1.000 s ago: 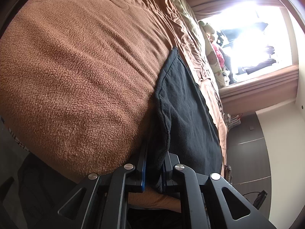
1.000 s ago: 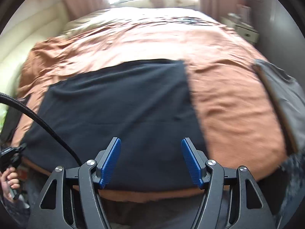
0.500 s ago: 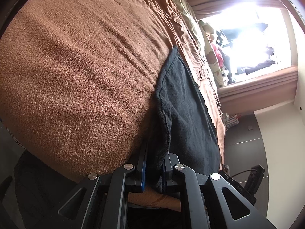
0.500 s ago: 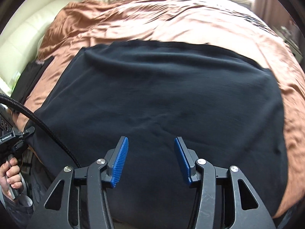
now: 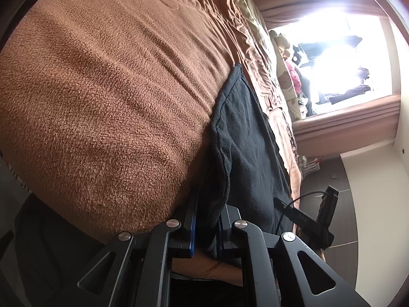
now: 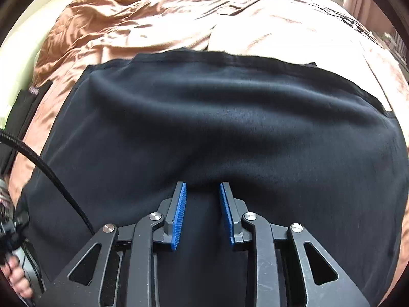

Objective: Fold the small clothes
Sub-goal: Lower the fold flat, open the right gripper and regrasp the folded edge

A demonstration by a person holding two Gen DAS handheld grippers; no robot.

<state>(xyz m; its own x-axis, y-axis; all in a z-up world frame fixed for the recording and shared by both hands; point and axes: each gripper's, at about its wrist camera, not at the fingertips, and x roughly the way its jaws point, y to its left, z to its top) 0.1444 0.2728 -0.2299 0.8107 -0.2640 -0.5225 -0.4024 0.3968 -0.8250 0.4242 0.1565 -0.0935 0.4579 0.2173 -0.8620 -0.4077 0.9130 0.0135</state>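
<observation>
A: State the largest risk first.

B: The black garment [image 6: 230,128] lies spread across the brown blanket [image 5: 107,107] on the bed, and one bunched edge hangs off the near side. The left gripper [image 5: 207,230] is pinched on that edge. If the two hands pull unevenly, the whole panel may drag over the blanket and lose its flat lay. Cause: fleece-like bedding grips soft knit, in my judgement.

A: Second risk?

B: The right gripper [image 6: 202,212] has just been narrowing its jaws, with black cloth lying between them. A gap remains beside each blue pad, so I read the pads as not yet pressing. If they close here, they may catch only the top layer, or a ridge of cloth away from the hem. Cause: the jaws sit over the middle of the near portion, not clearly at a corner.

A: Third?

B: The black cable [image 6: 51,174] runs across the left corner of the garment in the right wrist view. It could snag a lifted edge.

A: Condition of the garment?

B: Dark, matte, soft knit. Broad shallow wrinkles cross it. The far hem is straight and lies flat on the blanket. The near edge is out of view below the right tool.
</observation>
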